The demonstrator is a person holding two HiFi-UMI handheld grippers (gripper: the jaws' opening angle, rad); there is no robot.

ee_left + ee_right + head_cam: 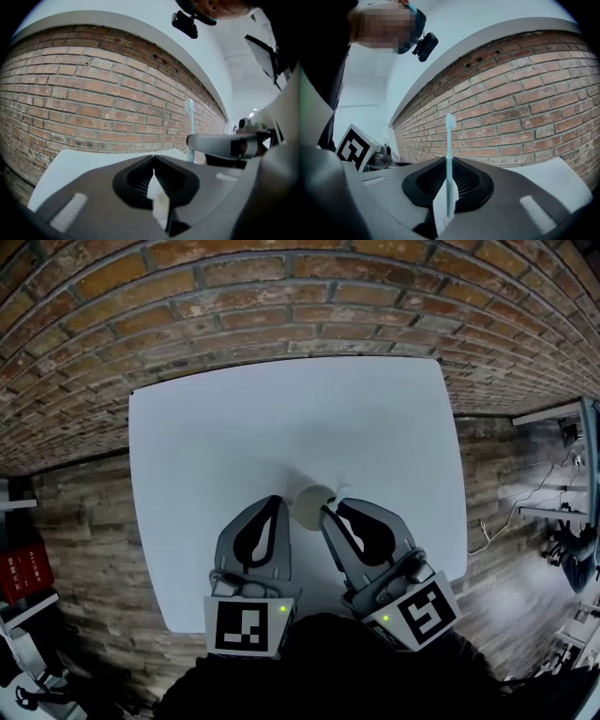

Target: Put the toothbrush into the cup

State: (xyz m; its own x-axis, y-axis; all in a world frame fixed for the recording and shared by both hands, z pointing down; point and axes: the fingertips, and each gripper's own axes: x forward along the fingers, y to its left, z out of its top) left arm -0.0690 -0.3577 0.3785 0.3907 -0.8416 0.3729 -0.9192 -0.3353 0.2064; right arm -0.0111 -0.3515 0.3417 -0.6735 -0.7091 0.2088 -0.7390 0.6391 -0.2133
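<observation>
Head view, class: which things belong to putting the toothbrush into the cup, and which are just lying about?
Part of the job: toothbrush, held upright in the right gripper; cup on the white table.
Not part of it: left gripper, shut and empty; brick wall.

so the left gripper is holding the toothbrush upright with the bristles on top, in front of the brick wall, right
Not the left: the right gripper holds the toothbrush upright with the bristles on top, in front of the brick wall. The right gripper view shows its jaws closed on the handle; the left gripper is empty.
</observation>
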